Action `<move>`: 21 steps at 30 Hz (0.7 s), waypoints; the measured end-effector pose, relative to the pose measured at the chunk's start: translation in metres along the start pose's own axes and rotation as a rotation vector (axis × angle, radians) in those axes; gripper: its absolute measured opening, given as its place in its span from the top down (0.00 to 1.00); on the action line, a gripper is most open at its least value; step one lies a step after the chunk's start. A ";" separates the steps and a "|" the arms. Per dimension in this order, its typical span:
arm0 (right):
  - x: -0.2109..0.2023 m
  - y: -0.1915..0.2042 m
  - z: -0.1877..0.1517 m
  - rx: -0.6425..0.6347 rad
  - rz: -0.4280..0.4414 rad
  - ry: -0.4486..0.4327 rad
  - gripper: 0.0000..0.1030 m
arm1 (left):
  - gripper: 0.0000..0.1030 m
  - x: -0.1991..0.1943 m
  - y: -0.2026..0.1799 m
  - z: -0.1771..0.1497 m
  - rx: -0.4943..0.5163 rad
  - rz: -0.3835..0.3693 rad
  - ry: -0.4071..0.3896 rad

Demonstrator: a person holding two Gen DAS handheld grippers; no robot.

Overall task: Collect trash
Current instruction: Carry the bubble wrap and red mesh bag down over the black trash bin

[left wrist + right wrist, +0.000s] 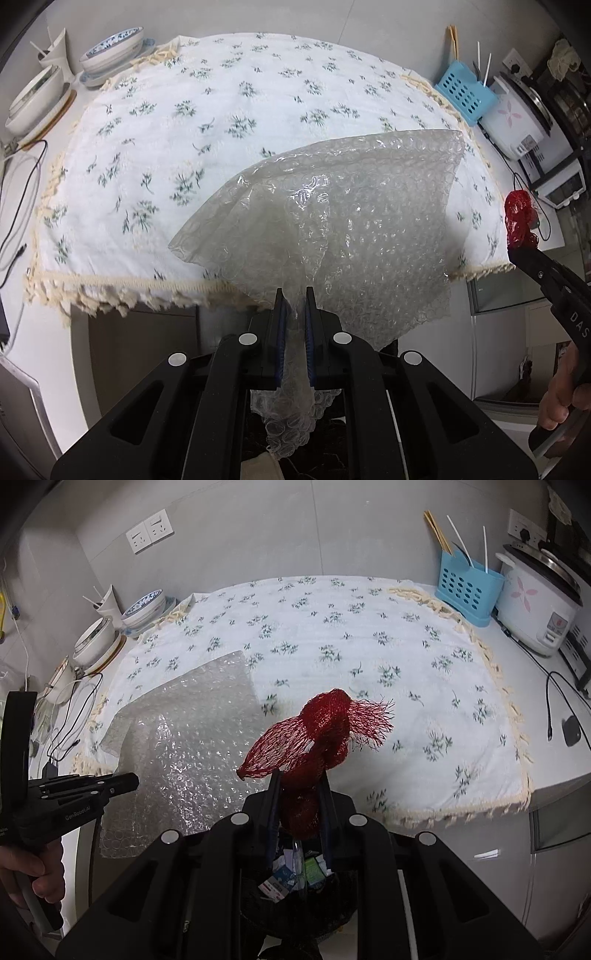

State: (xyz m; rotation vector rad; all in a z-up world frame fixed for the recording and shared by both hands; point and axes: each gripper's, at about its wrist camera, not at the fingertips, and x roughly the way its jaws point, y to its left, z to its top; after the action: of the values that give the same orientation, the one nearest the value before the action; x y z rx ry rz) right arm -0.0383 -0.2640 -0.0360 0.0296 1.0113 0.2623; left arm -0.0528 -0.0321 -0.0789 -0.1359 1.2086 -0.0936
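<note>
While a sheet of bubble wrap [332, 221] is pinched between the blue pads of the left hand-held gripper [295, 295], its loose end is seen spread above the near edge of the counter [554, 775] and partly past it. The jaws of that hand-held gripper are closed down on a gathered fold of the wrap, with a crumpled tail hanging below them. A red mesh net [321, 738] is clamped in the right hand-held gripper [299, 779], whose jaws are nearly closed around the bunched netting; a frayed end is fanned out above and to the right of the jaws. Both pieces of trash are held up over the front edge of the counter, the net to the right of the wrap.

Beneath the right hand-held gripper, a dark bin [295, 904] with packets inside is glimpsed. The counter is covered by a white floral cloth [221, 110] with a cream fringe. At its far left, stacked blue-and-white bowls [114, 48] are set beside the cloth; at the far right, a blue perforated utensil holder [467, 587] is placed next to a white rice cooker [535, 602]. A person's hand [29, 871] is wrapped around the left handle.
</note>
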 end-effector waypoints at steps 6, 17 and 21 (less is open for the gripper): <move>0.002 -0.002 -0.029 -0.008 0.000 0.033 0.84 | 0.92 0.007 -0.008 -0.030 0.013 0.006 0.024; 0.017 -0.003 -0.085 -0.037 0.000 0.111 0.84 | 0.92 0.045 -0.019 -0.089 0.034 0.017 0.116; 0.029 -0.002 -0.102 -0.036 -0.001 0.138 0.84 | 0.92 0.062 -0.020 -0.102 0.044 0.025 0.161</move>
State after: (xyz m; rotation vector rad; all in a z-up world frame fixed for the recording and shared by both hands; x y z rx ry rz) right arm -0.1088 -0.2691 -0.1152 -0.0218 1.1438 0.2842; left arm -0.1265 -0.0660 -0.1689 -0.0751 1.3671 -0.1106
